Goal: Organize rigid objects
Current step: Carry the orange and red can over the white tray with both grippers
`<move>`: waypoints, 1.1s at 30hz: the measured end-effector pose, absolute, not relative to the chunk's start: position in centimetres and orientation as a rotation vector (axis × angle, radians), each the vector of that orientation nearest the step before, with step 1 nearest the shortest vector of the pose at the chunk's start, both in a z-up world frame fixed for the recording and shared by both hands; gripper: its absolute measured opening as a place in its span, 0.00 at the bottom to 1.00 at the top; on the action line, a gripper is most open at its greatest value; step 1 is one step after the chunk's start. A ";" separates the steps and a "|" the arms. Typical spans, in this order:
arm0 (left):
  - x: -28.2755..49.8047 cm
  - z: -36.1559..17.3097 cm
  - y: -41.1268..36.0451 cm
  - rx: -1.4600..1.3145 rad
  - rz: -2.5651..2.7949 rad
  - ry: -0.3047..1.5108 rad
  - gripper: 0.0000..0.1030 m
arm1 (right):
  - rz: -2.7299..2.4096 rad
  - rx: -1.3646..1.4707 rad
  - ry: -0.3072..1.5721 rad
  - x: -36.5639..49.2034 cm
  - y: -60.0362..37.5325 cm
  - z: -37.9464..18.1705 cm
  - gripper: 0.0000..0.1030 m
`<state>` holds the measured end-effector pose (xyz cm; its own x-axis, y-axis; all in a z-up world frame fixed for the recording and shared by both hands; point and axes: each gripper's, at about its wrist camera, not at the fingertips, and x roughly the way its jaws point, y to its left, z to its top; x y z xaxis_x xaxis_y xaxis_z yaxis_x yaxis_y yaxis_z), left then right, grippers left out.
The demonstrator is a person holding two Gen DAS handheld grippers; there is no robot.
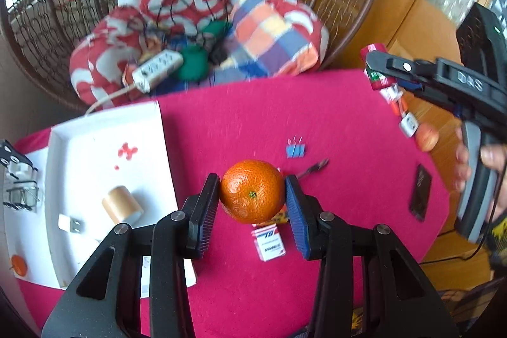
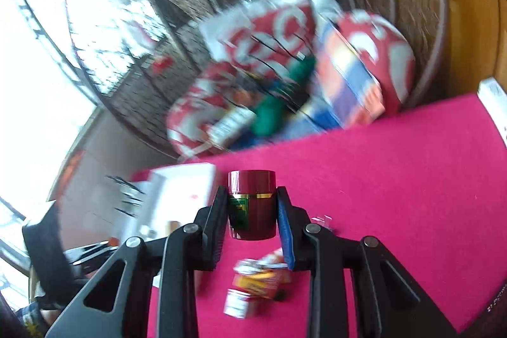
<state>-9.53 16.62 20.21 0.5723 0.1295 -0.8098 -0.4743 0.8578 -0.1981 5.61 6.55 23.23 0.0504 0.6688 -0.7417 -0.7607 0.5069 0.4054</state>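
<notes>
Black left tongs (image 1: 252, 195) are seen pinching a round orange mandarin (image 1: 252, 191), held clear above the magenta felt-covered bench (image 1: 332, 116). Beneath the fruit, a small white and red carton (image 1: 269, 241) is left lying on the felt, with a white tray (image 1: 95, 129) just to its left. Right tongs (image 2: 252, 211) are pressed against a dark red cylindrical jar with a gold band (image 2: 252, 205), likewise lifted off the bench.

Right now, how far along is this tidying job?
Partly done. A tan spool and a small white plug lie in the white tray. The left tongs grip an orange, the right tongs a red jar. Small packets and a dark flat piece remain on the pink cloth.
</notes>
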 end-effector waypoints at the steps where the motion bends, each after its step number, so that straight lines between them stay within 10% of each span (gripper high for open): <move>1: -9.8 20.8 16.7 -0.420 0.371 0.882 0.40 | 1.115 -0.099 1.043 5.0 6.6 24.1 0.27; 33: -20.3 24.4 21.8 -0.525 0.549 0.718 0.40 | 1.319 -0.182 1.021 -4.3 11.0 26.7 0.28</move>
<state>-20.27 21.85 24.37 0.6277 0.2823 -0.7254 -0.6262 0.7367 -0.2553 -4.33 11.00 26.68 -0.0943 0.7084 -0.6995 -0.8547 0.3027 0.4217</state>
